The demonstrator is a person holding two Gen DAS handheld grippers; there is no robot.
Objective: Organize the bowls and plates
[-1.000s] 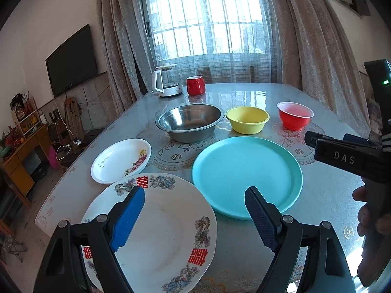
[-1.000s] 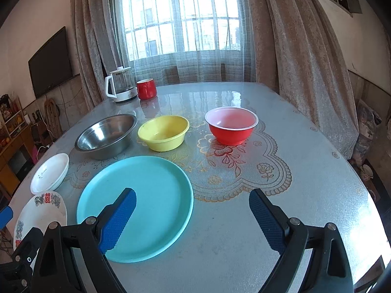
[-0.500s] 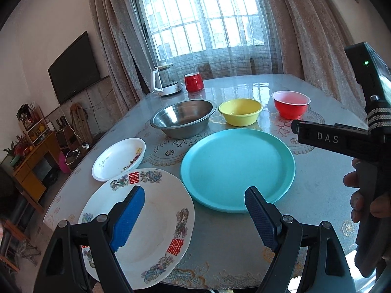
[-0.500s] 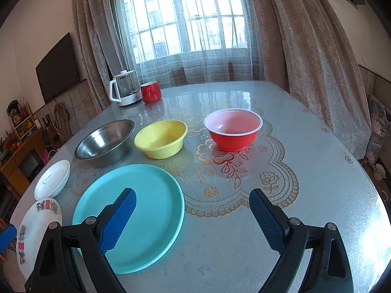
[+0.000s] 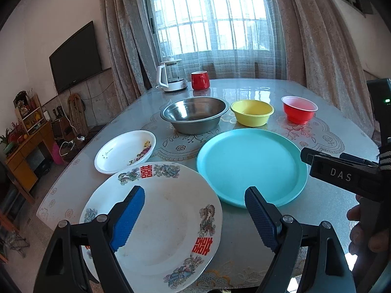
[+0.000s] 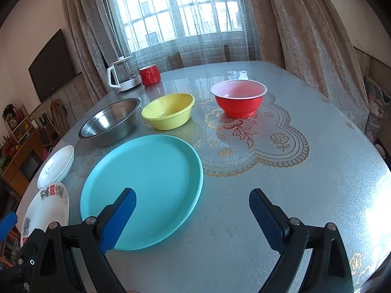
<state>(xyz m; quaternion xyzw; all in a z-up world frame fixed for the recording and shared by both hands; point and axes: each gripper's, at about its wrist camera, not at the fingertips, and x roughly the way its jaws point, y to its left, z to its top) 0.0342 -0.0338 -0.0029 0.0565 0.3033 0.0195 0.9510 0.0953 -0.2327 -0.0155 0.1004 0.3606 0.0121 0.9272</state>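
Rounded table (image 6: 305, 195) with glossy grey patterned cover. Far row, left to right: stainless steel bowl (image 5: 194, 113), yellow plastic bowl (image 5: 251, 112), red plastic bowl with white inside (image 5: 299, 108). Near row: small white floral dish (image 5: 124, 151), large white plate with red characters (image 5: 156, 224), large turquoise round plate (image 5: 251, 166). At far edge: white-handled glass kettle (image 5: 171, 78) beside red mug (image 5: 200, 80).

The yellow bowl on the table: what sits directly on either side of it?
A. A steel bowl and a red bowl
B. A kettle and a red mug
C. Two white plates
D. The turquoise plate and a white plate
A: the yellow bowl stands between the steel bowl and the red bowl, in one row behind the turquoise plate.
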